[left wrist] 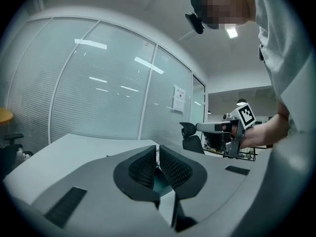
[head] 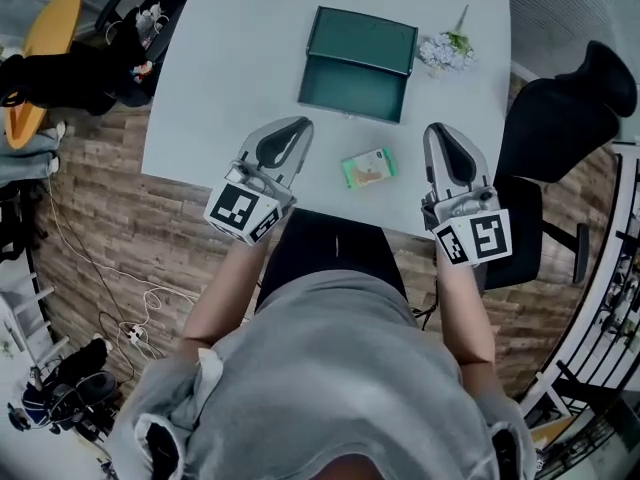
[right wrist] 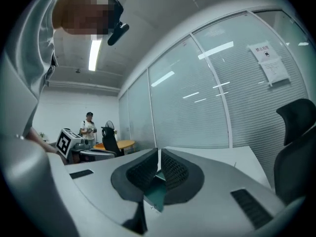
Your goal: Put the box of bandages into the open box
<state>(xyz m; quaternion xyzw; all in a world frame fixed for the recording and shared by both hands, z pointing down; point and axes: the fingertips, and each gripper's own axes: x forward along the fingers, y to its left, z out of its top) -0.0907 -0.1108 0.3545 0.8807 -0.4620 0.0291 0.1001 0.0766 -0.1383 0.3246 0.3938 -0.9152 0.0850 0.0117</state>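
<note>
A small green box of bandages (head: 368,167) lies on the white table (head: 250,58) near its front edge, between my two grippers. Beyond it stands the open dark green box (head: 358,64), its lid tilted up at the far side. My left gripper (head: 297,124) hovers left of the bandage box, jaws shut and empty (left wrist: 157,157). My right gripper (head: 438,130) hovers to its right, also shut with nothing in it (right wrist: 159,163). A sliver of the green box shows behind the closed jaws in both gripper views.
A small bunch of pale flowers (head: 446,49) lies right of the open box. A black office chair (head: 560,138) stands at the table's right side. Glass partition walls (left wrist: 98,93) rise behind the table. Another person (right wrist: 89,127) stands far off.
</note>
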